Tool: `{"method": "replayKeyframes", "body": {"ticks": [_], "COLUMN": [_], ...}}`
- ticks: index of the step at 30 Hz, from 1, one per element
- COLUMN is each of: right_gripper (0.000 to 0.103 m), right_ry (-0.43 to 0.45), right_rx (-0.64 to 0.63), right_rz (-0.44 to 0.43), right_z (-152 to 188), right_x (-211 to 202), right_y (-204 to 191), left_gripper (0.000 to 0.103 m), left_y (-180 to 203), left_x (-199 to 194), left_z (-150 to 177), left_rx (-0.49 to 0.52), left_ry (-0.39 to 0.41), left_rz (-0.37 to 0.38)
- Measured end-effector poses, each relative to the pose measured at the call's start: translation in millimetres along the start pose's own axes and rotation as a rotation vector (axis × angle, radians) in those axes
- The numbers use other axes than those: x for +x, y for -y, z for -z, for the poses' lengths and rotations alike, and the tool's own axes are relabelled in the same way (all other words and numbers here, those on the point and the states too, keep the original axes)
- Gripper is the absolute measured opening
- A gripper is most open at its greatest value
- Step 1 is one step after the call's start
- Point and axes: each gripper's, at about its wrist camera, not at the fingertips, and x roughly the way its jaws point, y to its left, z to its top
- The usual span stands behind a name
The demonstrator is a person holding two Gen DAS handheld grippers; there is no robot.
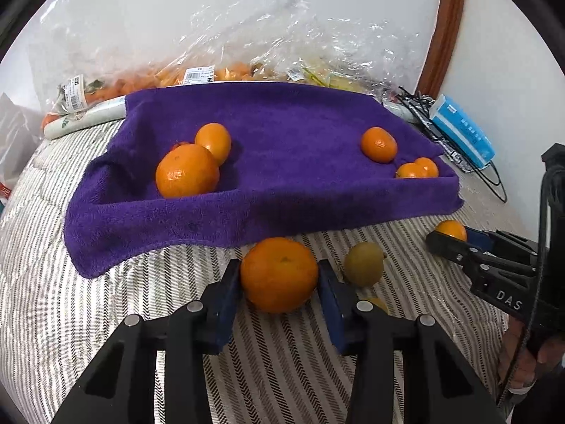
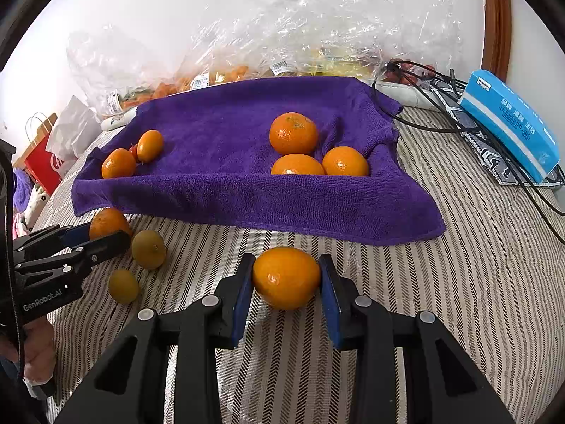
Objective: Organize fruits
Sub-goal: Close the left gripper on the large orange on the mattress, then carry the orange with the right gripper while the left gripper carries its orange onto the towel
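striped bedcover, purple towel behind: left gripper clamping one orange, right gripper clamping another orange; round skins risking slipping out, rolling off.

- We see two bright, evenly lit fisheye views, each a circle with black corners.
- Soft, diffuse light falls from above; the round orange citrus fruits cast only faint shadows on the striped grey-and-white woven bedcover.
- Small white glints sit on the fruit skins, and stronger glare sparkles on the crumpled clear plastic bags.
- Straight lines bow near the rims, as with the curved brown wooden frame.
- The folded purple terry towel looks sharp; edges are slightly soft.
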Motion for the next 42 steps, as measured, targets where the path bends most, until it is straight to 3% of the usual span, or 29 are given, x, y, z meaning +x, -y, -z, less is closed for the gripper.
{"method": "replayKeyframes", "body": {"ticks": [11, 17, 27, 42], "right_gripper": [0.036, 0.036, 0.036, 0.036], "right_ry": [0.048, 0.039, 0.119, 0.213], "right_rx": [0.018, -0.009, -0.139, -0.060], "right_rz": [-0.004, -0.056, -0.079, -0.109], "right_z": [2.1, 1.4, -38.1, -84.9], "right_x": [-9.8, -28.0, -84.0, -75.3], "right_y": [3.4, -3.8, -23.7, -36.8], "left_gripper": [0.040, 0.040, 0.040, 0.040], "left_y": [-4.6, -9.0, -13.2, -24.9], "left_x": [-19.9, -45.4, -75.0, -76.1], "left_z": [3.4, 2.2, -18.6, -62.9], "left_rx": [-0.016, -0.048, -0.105, -0.113], "left_ry": [0.028, 0.041, 0.076, 0.129], "left_rz": [0.007, 0.024, 0.037, -0.022]}}
